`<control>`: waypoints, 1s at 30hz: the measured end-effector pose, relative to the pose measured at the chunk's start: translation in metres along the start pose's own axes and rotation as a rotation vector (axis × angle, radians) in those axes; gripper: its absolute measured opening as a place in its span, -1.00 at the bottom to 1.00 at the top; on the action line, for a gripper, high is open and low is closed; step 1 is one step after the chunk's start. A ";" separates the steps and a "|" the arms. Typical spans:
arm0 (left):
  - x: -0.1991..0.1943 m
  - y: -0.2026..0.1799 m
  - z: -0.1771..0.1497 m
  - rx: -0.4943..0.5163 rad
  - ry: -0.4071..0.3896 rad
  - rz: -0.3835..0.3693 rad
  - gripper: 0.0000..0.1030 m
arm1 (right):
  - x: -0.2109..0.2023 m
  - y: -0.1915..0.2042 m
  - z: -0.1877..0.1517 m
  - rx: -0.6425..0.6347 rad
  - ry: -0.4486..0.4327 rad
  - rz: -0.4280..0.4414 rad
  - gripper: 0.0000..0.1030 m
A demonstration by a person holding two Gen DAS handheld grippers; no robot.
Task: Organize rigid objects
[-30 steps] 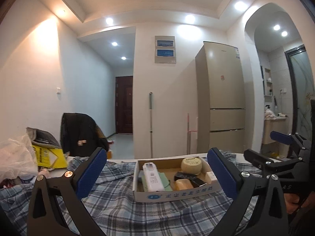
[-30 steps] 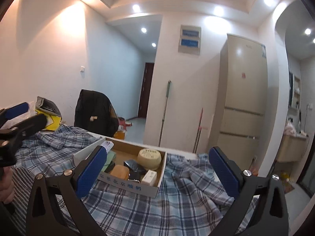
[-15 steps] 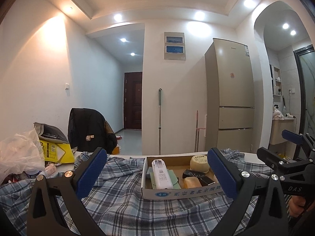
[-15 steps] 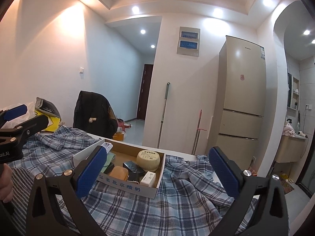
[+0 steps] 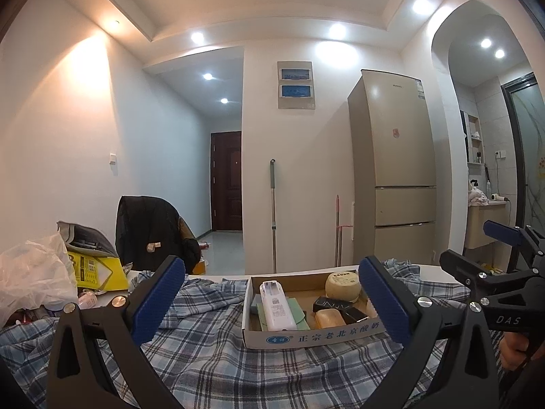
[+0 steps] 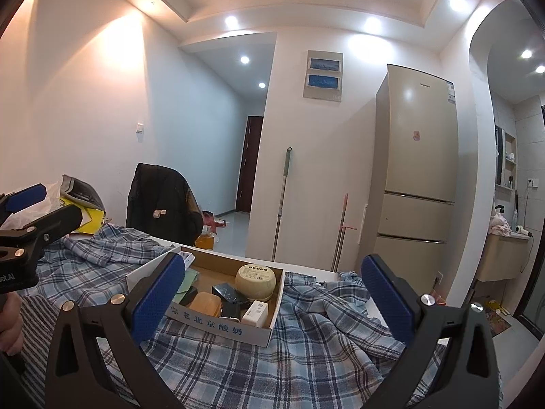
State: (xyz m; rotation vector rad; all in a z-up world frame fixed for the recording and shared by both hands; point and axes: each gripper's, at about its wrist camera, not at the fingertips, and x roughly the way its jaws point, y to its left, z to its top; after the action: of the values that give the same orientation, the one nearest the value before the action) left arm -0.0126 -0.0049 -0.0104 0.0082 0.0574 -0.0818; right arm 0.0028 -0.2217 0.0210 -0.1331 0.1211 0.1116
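Two hand-held grippers level above a table draped in a blue checked cloth point(image 5: 211, 358), both facing a shallow cardboard box point(image 5: 306, 335) that sits on the cloth.

Left gripper point(image 5: 270, 301): held roughly horizontal and low over the cloth, fingers pointing at the near wall of the box. Its blue pads point(image 5: 158, 301) stand wide apart with nothing between them. In the right wrist view the same tool enters from the left edge point(image 6: 25, 213), with part of the hand point(image 6: 10, 323) that grips it showing below.

Right gripper point(image 6: 272, 301): also near level, aimed at the box from its right-hand corner; jaws spread wide, empty. In the left wrist view it appears at the right edge point(image 5: 483, 252), with fingers of the holding hand point(image 5: 512, 352) beneath the handle.

Box contents: a white remote control point(image 5: 276, 305) lying lengthwise on a green pad point(image 5: 299, 313) at the left side; a round cream-coloured tub point(image 6: 255, 281) at the far right corner; a black case point(image 6: 230, 293) in front of the tub; an orange bar point(image 6: 205, 303) near the front wall; a small white carton point(image 6: 256, 313) at the front right corner.

Surroundings: a plastic bag point(image 5: 32, 281) and a yellow package point(image 5: 97, 272) at the table's far left, a dark jacket over a chair point(image 5: 150, 231), and a tall refrigerator point(image 5: 396, 170) behind.
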 end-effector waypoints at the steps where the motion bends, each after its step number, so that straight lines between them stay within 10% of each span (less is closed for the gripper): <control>1: 0.000 0.000 0.001 -0.002 0.001 -0.001 1.00 | 0.000 0.001 0.000 -0.002 0.000 0.003 1.00; 30: 0.005 -0.004 -0.002 0.007 0.012 -0.014 1.00 | 0.006 -0.001 -0.001 0.012 0.019 0.016 1.00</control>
State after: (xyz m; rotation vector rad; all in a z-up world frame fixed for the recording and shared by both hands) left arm -0.0086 -0.0092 -0.0127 0.0157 0.0689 -0.0962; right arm 0.0085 -0.2223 0.0190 -0.1213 0.1415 0.1255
